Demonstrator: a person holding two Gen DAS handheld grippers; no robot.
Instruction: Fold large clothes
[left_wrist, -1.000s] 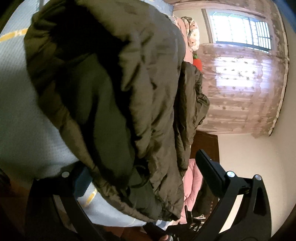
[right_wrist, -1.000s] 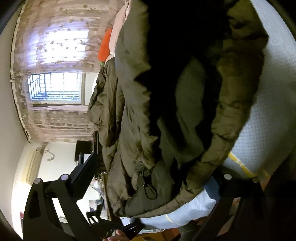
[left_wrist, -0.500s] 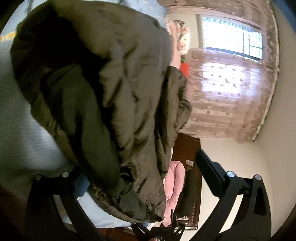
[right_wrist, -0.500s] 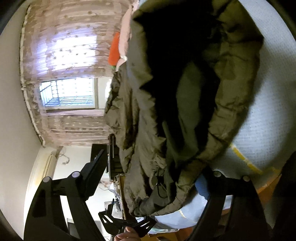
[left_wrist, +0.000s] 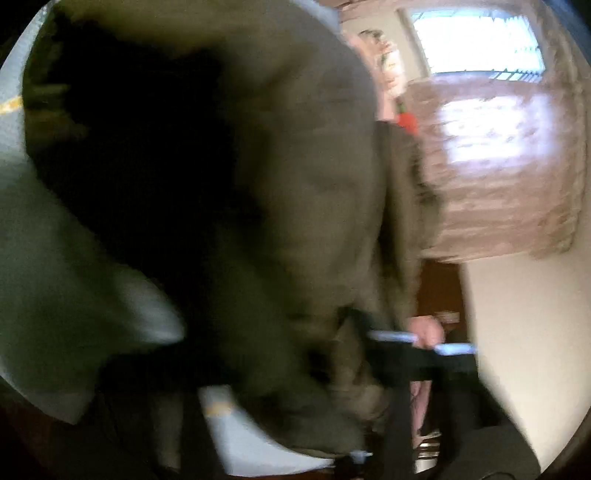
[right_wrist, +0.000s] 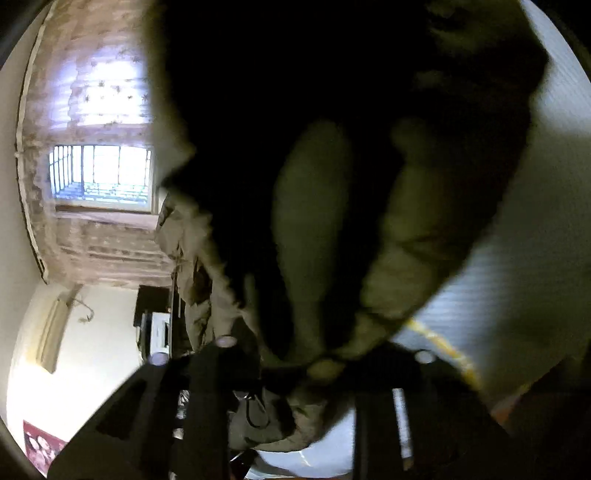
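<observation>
The coat (left_wrist: 295, 166) hem is being clamped as the left gripper (left_wrist: 280, 373) and right gripper (right_wrist: 306, 365) close on it.

Matt olive padded-cloth jacket (left_wrist: 303, 177) (puffy, creased) on dimpled pale woven bedsheet (right_wrist: 524, 236).

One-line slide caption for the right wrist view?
Right tool closing on the hem of an olive padded coat lying on a pale bedsheet, curtained window behind.
</observation>
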